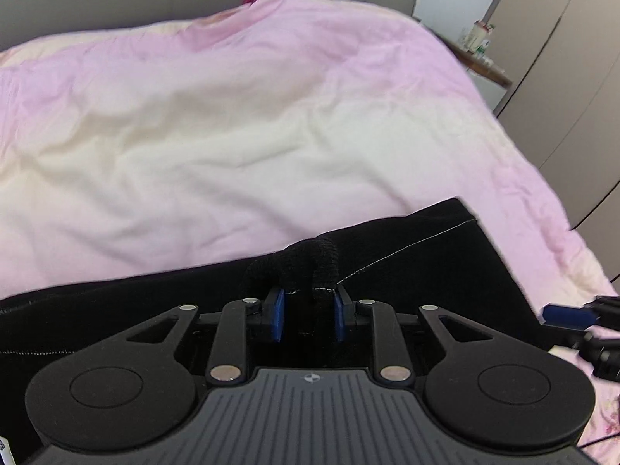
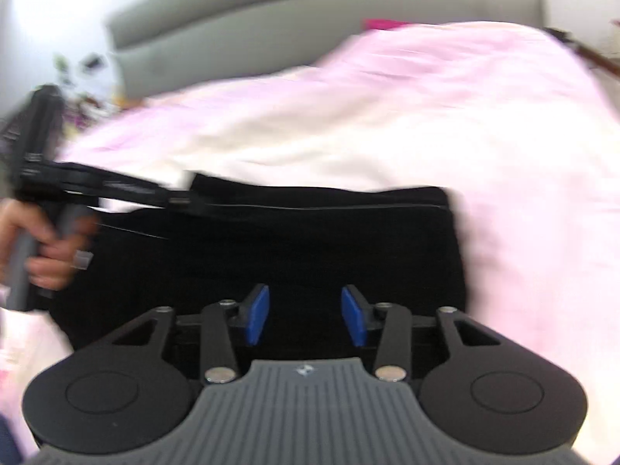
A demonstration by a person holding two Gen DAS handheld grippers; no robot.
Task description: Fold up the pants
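pants (image 1: pixel 387 271) | left gripper (image 1: pixel 308 312) fingers pinch waistband; right gripper (image 2: pixel 305 316) fingers spread

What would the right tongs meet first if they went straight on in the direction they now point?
Most likely the black pants. The right tongs are open and empty, and dark cloth fills the space just ahead of the blue pads. The pink duvet lies beyond. The picture is blurred, so depth is uncertain.
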